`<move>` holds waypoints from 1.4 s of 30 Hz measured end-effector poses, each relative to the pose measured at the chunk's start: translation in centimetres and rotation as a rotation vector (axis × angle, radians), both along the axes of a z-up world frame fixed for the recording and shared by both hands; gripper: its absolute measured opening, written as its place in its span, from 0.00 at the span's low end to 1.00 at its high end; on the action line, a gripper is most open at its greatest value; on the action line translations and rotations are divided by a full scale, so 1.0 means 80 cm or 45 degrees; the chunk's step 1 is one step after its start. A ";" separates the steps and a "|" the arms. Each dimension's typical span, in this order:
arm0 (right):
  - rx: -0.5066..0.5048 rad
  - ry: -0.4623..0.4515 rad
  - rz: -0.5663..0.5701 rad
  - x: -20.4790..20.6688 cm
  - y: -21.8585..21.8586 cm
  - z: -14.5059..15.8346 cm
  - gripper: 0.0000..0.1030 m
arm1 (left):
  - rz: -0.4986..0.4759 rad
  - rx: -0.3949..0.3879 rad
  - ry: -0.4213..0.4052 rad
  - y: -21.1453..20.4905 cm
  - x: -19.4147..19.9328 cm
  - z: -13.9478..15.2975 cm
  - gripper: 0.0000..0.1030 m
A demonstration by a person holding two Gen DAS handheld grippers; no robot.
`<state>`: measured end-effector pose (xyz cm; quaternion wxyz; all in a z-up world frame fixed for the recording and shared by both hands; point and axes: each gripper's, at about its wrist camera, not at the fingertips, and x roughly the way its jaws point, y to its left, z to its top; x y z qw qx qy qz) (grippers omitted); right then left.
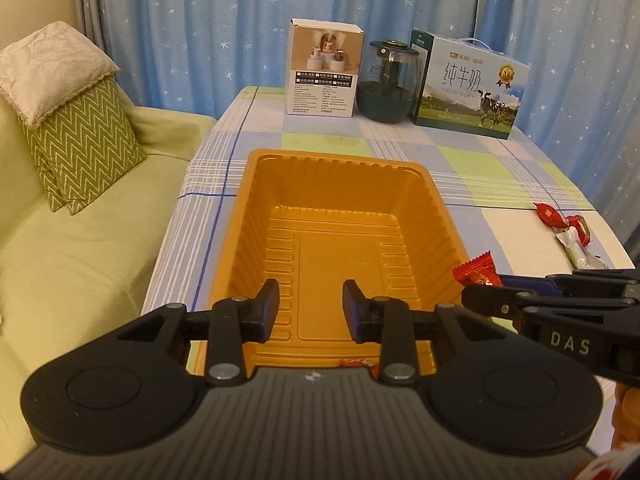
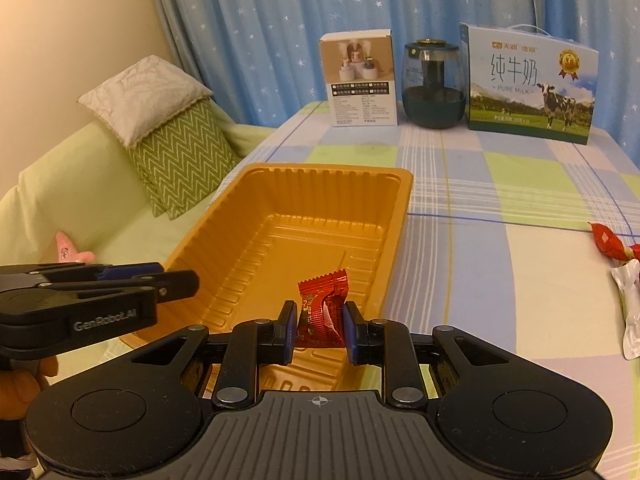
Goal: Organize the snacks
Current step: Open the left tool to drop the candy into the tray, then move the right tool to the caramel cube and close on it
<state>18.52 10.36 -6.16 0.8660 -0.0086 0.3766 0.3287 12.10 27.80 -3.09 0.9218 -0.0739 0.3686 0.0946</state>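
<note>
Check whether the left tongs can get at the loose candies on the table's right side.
Probably not directly: the right tongs, shut on a red candy, sit between the left tongs and those candies.

Silver wrapper (image 2: 631,312) cut off at edge

Checked tablecloth (image 2: 500,208); white box (image 2: 362,80), dark glass jar (image 2: 434,84), milk carton (image 2: 532,84) at far edge; sofa cushions (image 1: 76,136) left
</note>
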 end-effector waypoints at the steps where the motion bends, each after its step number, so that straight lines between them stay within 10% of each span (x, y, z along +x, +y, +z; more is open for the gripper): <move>1: 0.002 0.000 0.001 0.000 0.000 0.000 0.24 | 0.003 0.000 -0.002 0.000 -0.002 0.001 0.30; 10: 0.059 0.023 0.043 -0.001 0.005 0.003 0.25 | 0.022 0.010 -0.022 0.002 -0.017 0.008 0.35; 14: 0.079 0.004 0.026 -0.004 0.002 0.008 0.51 | 0.033 0.013 -0.030 0.003 -0.023 0.010 0.40; 42: 0.056 -0.108 -0.256 -0.065 -0.157 0.080 0.54 | -0.049 -0.038 -0.111 -0.100 -0.065 0.069 0.77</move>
